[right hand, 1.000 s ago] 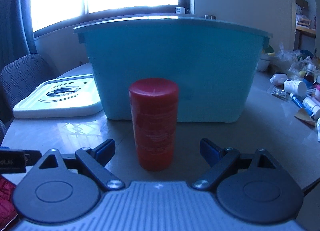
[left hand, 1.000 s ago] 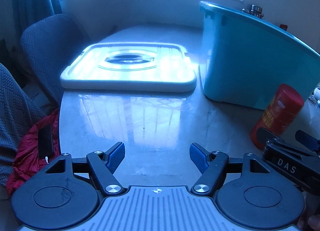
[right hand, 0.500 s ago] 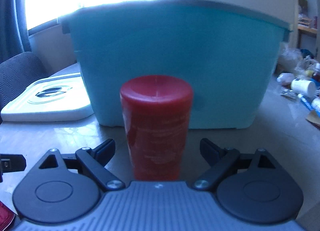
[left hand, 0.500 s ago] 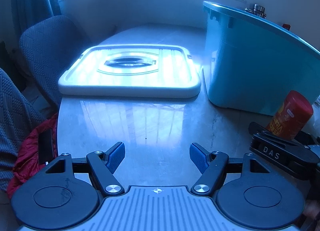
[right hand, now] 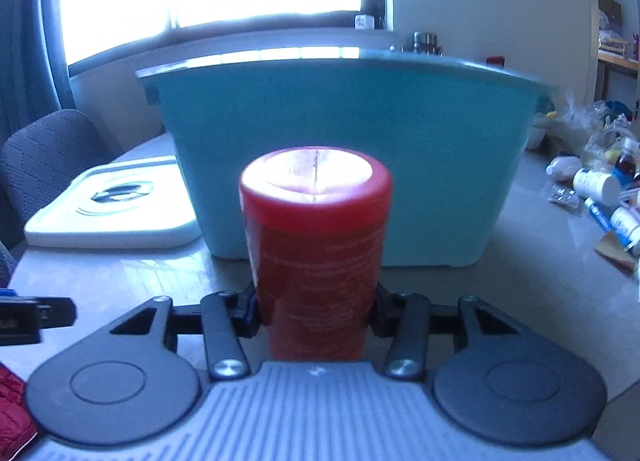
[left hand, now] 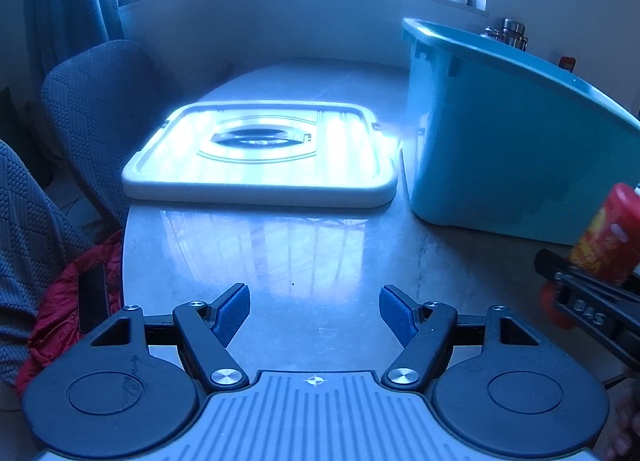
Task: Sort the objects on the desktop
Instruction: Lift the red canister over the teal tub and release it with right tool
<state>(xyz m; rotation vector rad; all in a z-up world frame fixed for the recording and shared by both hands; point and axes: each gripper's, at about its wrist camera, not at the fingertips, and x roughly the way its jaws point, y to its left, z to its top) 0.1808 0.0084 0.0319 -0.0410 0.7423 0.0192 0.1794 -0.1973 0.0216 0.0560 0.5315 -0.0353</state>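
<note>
Where the right hand-held gripper [right hand: 314, 311] clamps it, the red canister's [right hand: 316, 245] base is hidden.

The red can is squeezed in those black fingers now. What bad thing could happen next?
The right gripper holds the red can low on its body, so the tall top could tip or slip out during the lift. The teal bin stands close behind with a high wall; the can might bump its rim unless raised well above it. The left gripper is open and holds nothing, so it likely couldn't catch a fall.
</note>
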